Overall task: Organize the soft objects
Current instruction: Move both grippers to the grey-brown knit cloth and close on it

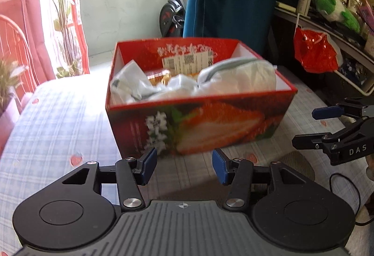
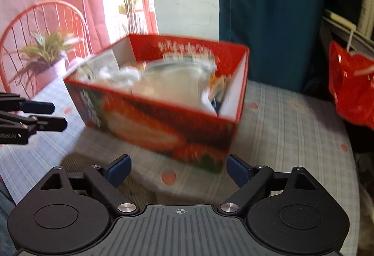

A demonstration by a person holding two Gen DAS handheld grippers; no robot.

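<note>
Left gripper [image 1: 183, 166] jaws partly spread, nothing between the pads, touching nothing. Right gripper [image 2: 178, 170] jaws wide apart, also empty. Red strawberry box [image 1: 198, 125] sits open-topped on the checked tablecloth [image 1: 58, 120], just ahead of both grippers, long axis running across the left wrist view. White soft items [image 1: 233, 78] lie crumpled inside; blur hides detail.

box [image 2: 163, 113] motion-blurred, its contents [image 2: 168, 83] indistinct, red bag [image 2: 350, 90] edge-cropped
</note>
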